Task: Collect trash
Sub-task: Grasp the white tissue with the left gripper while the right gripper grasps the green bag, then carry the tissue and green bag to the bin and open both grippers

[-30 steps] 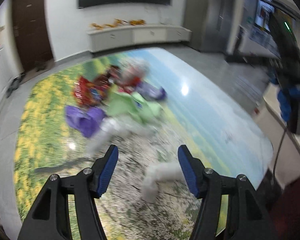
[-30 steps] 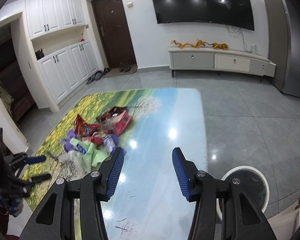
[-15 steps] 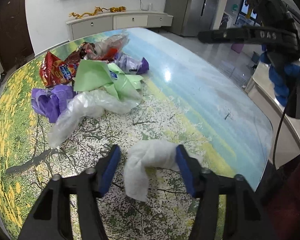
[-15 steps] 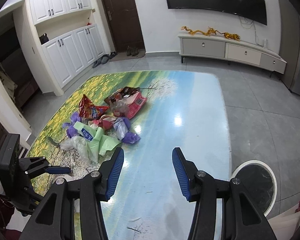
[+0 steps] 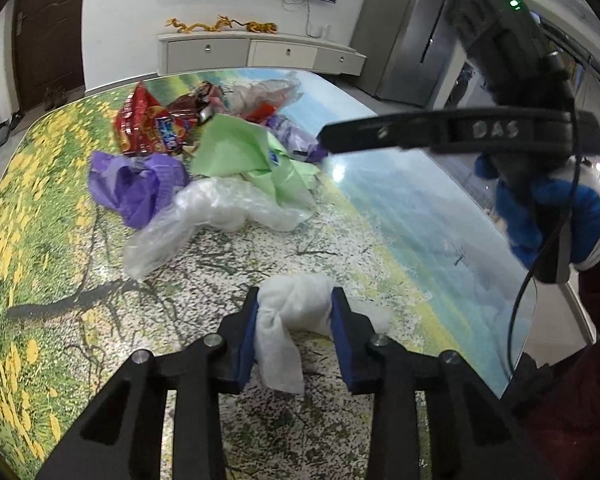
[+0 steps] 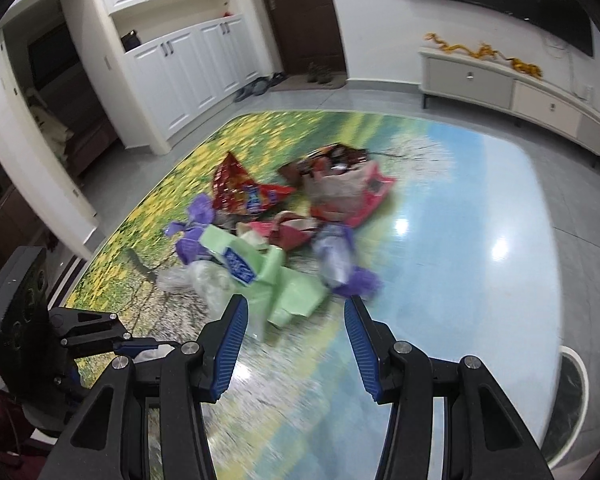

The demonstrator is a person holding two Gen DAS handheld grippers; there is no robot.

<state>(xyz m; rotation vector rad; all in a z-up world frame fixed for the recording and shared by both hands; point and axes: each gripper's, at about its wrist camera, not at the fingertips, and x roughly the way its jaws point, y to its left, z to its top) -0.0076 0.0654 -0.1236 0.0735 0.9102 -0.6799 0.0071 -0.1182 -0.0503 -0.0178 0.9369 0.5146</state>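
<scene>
My left gripper [image 5: 294, 330] just closing, pads squeezing white tissue wad [image 5: 296, 312]. Loose tail hangs below; may slip or tear. My right gripper [image 6: 294, 346] apart, empty, green wrapper [image 6: 276, 280] just ahead.

one white tissue [image 5: 296, 312], two purple wrappers [image 5: 140, 184]

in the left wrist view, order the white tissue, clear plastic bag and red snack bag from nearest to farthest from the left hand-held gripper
1. white tissue, between the left hand-held gripper pads
2. clear plastic bag, ahead, slightly left
3. red snack bag, far left of the pile
</scene>
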